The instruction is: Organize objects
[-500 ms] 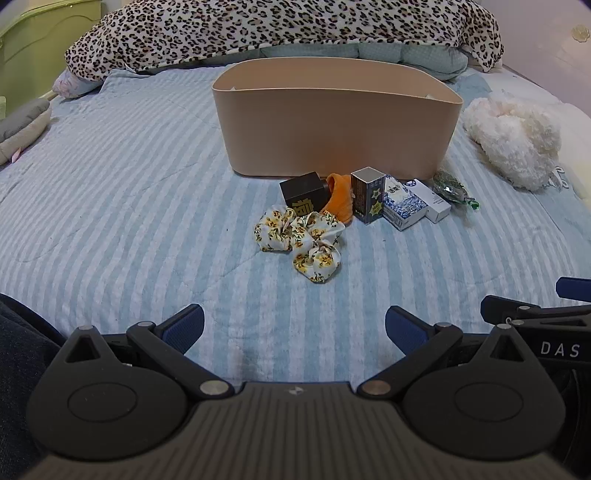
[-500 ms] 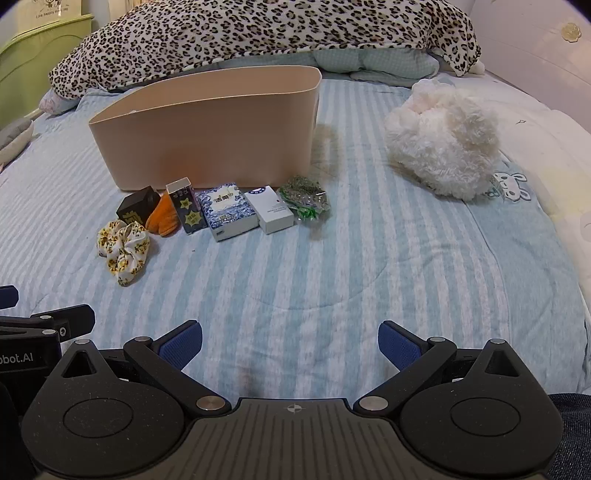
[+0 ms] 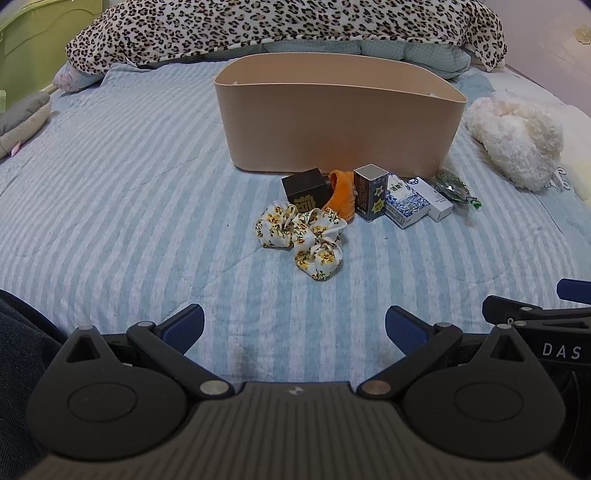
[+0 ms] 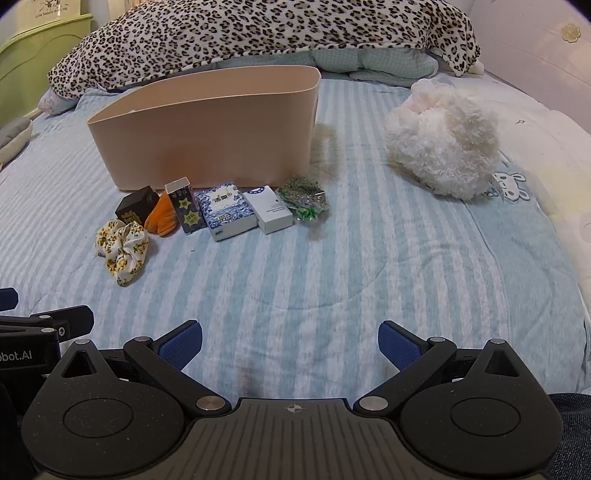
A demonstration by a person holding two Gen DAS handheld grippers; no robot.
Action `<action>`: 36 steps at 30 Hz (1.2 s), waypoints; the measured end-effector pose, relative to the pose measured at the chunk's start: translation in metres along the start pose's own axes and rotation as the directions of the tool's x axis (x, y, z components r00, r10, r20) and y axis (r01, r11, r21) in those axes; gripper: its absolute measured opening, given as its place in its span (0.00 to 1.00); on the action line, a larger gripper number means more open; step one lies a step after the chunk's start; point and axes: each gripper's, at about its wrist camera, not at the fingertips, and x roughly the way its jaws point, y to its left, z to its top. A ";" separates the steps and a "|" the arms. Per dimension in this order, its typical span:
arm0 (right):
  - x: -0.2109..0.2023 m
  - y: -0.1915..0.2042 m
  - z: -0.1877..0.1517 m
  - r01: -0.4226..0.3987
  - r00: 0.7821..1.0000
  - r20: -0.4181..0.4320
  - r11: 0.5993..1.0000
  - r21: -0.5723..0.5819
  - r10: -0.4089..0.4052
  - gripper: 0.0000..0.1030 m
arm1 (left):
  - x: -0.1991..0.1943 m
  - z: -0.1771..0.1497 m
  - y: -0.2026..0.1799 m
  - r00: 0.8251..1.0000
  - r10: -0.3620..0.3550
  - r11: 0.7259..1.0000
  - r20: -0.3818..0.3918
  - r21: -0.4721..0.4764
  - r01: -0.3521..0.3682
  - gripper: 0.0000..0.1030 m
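I see a floral scrunchie (image 3: 303, 236), small boxes (image 4: 225, 212) and a beige bin (image 3: 338, 122) mid-bed; my left gripper (image 3: 294, 326) and right gripper (image 4: 290, 341) fingers spread wide, empty.

A leopard-print blanket (image 4: 258, 37) is heaped across the far end of the blue-and-white striped quilt (image 4: 369, 277). A fluffy white plush toy (image 4: 443, 147) lies on the quilt's right side.

Bedroom in a home: striped quilt (image 4: 369, 266) on bed, leopard blanket (image 4: 258, 33) at far edge, green headboard (image 4: 44, 40) at left corner.
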 end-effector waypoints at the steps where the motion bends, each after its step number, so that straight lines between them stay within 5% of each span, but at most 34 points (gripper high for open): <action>1: 0.000 0.000 0.000 0.001 1.000 -0.001 1.000 -0.001 -0.001 1.00 | 0.001 0.000 0.000 1.000 0.000 1.000 -0.003 0.000 0.000 1.00; 36: 0.000 0.001 0.000 0.000 1.000 0.001 1.000 -0.009 0.000 1.00 | 0.002 0.002 0.006 1.000 0.011 1.000 0.003 -0.008 -0.011 1.00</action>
